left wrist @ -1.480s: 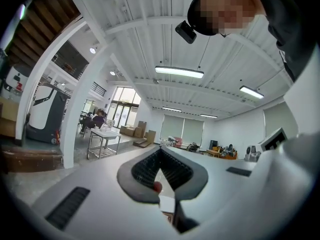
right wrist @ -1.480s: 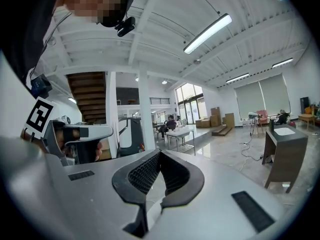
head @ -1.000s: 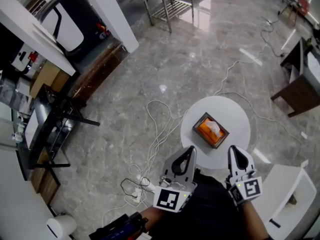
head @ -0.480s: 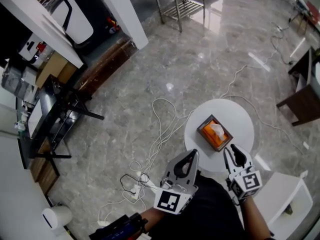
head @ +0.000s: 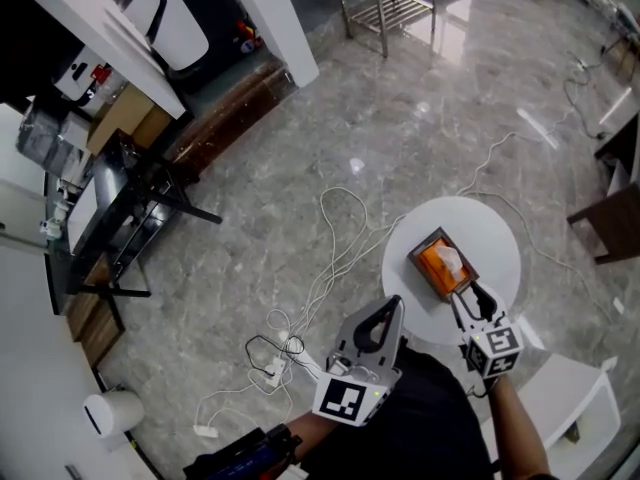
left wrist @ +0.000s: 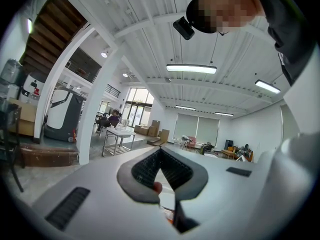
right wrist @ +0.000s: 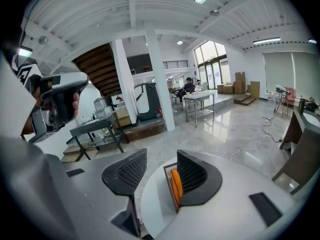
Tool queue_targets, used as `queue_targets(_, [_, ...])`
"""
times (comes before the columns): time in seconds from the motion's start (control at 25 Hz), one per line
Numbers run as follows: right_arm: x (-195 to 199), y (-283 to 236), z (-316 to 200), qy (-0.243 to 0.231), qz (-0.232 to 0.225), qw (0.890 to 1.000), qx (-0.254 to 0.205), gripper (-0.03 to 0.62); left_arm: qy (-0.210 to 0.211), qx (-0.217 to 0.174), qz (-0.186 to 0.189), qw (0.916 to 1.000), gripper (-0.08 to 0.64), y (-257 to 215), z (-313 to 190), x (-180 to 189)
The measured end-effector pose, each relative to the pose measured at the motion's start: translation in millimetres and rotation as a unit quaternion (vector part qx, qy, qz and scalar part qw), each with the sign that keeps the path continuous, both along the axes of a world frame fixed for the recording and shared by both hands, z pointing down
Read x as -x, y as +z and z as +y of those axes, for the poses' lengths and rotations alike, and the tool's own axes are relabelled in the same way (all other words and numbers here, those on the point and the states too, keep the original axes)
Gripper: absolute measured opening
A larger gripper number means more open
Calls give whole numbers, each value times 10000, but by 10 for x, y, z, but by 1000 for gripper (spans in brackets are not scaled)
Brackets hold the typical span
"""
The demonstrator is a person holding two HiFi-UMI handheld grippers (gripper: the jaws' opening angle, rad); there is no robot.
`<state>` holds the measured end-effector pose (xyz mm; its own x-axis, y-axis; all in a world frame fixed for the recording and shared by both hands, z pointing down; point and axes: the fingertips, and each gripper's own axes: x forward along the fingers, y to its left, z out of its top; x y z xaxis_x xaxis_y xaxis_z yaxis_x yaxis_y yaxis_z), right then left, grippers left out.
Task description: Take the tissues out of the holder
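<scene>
While its jaws have just been opening, the right gripper (head: 468,294) stands with them wide apart and gripping nothing, tipped downward over the near edge of the round white bench (head: 497,236).

Item, holder (head: 440,268): brown, box-shaped, open at the top. It lies on the bench directly ahead of the right jaws, with its near end at their tips. Seen from the right gripper view, that near end shows in the gap between the two jaws, close to the right-hand one. Neither pad presses on it.

Item, tissues (head: 453,259): white, one sheet standing up out of an orange pack (head: 432,265) that sits inside the holder. They lie just beyond the right jaw tips, not touched by them and not yet taken out.

Item, left gripper (head: 392,308): jaws closed tip to tip with nothing held between them. It is held level, to the left of the right gripper. Its tips are near the bench's near edge and apart from the holder.

Item, floor (head: 400,118): grey, polished, stone-patterned. White cables (head: 335,253) loop across it ahead and to the left of the left jaws and run down to a power strip (head: 272,370) on the left of that gripper.
</scene>
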<state>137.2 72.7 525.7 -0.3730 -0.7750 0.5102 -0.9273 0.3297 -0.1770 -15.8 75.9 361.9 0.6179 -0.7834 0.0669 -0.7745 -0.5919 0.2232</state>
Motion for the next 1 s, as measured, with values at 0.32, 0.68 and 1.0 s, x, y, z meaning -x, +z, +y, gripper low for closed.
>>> queue_targets(0.32, [-88,420,-1,-266,305,9976,564,175,5,-41,15,10000,-2,-33,50,-8])
queue_targets(0.68, [-108,591,-51,-263,471,9961,700,175,-119,-49,-35,9999,0,1,115,19])
queue_targets(1.0, [-94,647,-70,-312,500,9953,771,175,-376,-12,-53,9993,0,13,108,137])
